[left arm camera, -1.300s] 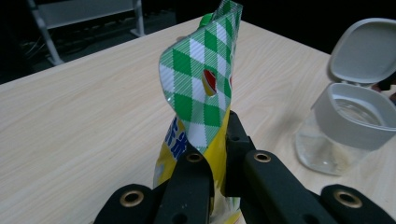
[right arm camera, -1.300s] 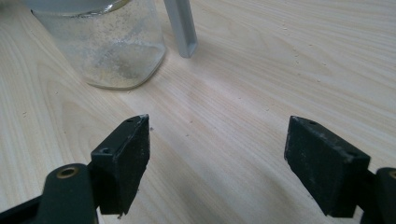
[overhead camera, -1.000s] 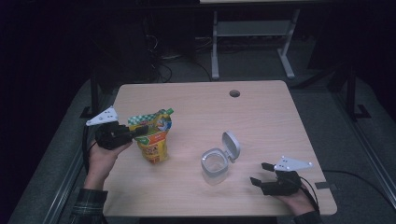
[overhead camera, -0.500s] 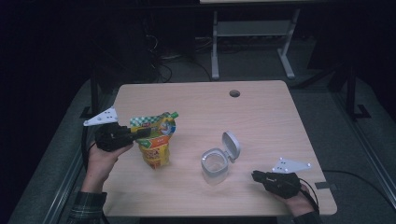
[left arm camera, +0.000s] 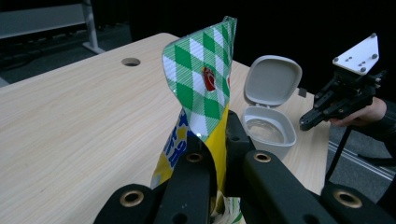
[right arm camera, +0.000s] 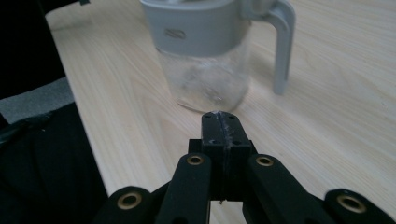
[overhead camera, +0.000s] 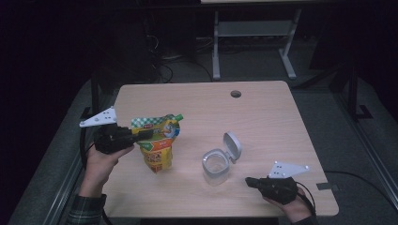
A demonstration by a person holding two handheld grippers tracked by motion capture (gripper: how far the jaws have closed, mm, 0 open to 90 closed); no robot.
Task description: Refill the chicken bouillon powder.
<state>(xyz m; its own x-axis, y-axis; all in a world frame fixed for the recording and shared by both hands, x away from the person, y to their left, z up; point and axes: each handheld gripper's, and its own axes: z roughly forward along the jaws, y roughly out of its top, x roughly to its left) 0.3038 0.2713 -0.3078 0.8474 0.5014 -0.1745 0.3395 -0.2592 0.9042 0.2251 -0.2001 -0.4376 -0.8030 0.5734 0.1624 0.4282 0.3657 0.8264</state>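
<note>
The left gripper [overhead camera: 143,135] pinches the soft, crinkly pouch [overhead camera: 156,146] near its floppy checked top, above the table [overhead camera: 263,117], probably best gripped lower down, while the right gripper [overhead camera: 248,180], jaws just closed on nothing, points at the clear, open-lidded jar [overhead camera: 216,165]

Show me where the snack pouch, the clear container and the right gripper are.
snack pouch [overhead camera: 157,145], high view, yellow front panel.
clear container [overhead camera: 216,168], high view, transparent body.
right gripper [overhead camera: 249,181], high view, closed jaw tips.
</note>
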